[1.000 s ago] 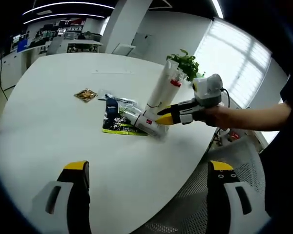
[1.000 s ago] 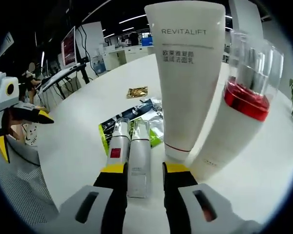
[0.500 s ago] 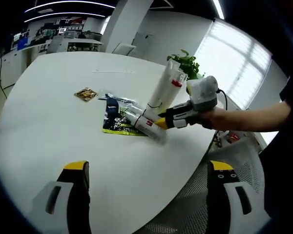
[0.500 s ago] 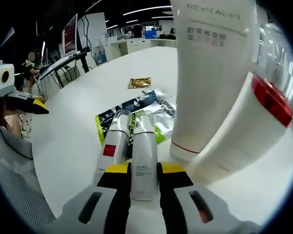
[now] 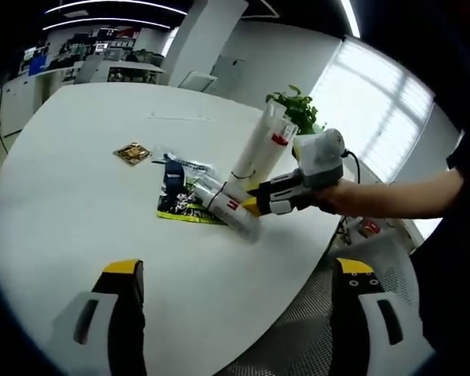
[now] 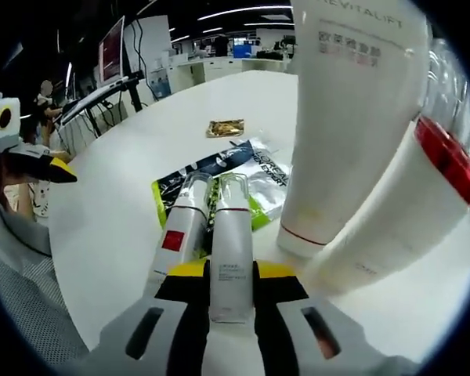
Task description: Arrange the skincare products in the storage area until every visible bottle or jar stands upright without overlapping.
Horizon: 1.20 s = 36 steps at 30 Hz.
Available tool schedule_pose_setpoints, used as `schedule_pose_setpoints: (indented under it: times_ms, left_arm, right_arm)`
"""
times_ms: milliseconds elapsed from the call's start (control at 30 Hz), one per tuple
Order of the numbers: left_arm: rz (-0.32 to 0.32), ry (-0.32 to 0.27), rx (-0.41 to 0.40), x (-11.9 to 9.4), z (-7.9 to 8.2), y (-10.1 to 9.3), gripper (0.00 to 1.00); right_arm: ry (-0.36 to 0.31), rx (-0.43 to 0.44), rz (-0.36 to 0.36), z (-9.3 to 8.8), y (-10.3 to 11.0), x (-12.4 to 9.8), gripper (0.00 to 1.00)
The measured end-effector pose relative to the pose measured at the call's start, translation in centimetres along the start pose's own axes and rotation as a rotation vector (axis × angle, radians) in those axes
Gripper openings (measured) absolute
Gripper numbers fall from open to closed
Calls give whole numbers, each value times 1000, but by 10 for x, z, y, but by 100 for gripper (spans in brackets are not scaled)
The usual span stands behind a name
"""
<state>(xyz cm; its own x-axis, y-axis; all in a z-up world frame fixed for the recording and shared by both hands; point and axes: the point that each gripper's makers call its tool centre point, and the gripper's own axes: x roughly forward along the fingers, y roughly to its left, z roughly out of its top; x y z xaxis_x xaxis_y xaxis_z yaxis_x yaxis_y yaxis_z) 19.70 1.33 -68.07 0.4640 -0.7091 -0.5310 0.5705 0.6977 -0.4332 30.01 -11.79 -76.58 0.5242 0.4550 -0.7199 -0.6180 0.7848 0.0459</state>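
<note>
1. The right hand-held gripper (image 6: 229, 276) has its yellow-tipped jaws closed around the base of a slim white bottle (image 6: 229, 251) that lies flat on the white surface (image 6: 117, 211); in the left gripper view this same right hand-held gripper (image 5: 254, 206) reaches in from the surface's right edge, held by a person's hand (image 5: 341, 194).
2. A second lying bottle (image 6: 178, 237), marked with a red square, rests just beside the gripped one, touching it along its length.
3. Both lying bottles overlap a green-and-black sachet (image 6: 189, 182) with more foil packets (image 6: 260, 176) next to it.
4. A white tube (image 6: 346, 117) printed REVITALIFT stands upright just beside them, and a white bottle with a red band and clear cap (image 6: 407, 196) leans against it.
5. A small gold packet (image 6: 225, 127) lies apart, nearer the surface's middle.
6. The left hand-held gripper (image 5: 236, 274) hovers at the near edge of the surface, jaws spread wide with nothing between them.
7. A potted green plant (image 5: 298, 106) sits at the far right edge.
</note>
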Motion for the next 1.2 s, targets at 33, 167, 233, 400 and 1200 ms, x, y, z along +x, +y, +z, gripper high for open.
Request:
schedule_pose_setpoints:
  times_ms: [33, 167, 233, 400, 1200]
  left_arm:
    - [-1, -4, -2, 0, 1, 0, 92]
    - [9, -48, -11, -3, 8, -1, 87]
    - [13, -48, -11, -3, 9, -2, 88]
    - [7, -51, -2, -3, 12, -10, 88]
    - [-126, -244, -223, -11, 57, -61, 72]
  right_arm:
    - [-2, 15, -4, -2, 0, -2, 20]
    - [-42, 4, -11, 3, 2, -14, 20]
    - [-65, 0, -7, 7, 4, -21, 20]
    - [-128, 24, -10, 20, 9, -40, 20]
    - [-392, -11, 78, 70, 100, -127, 20]
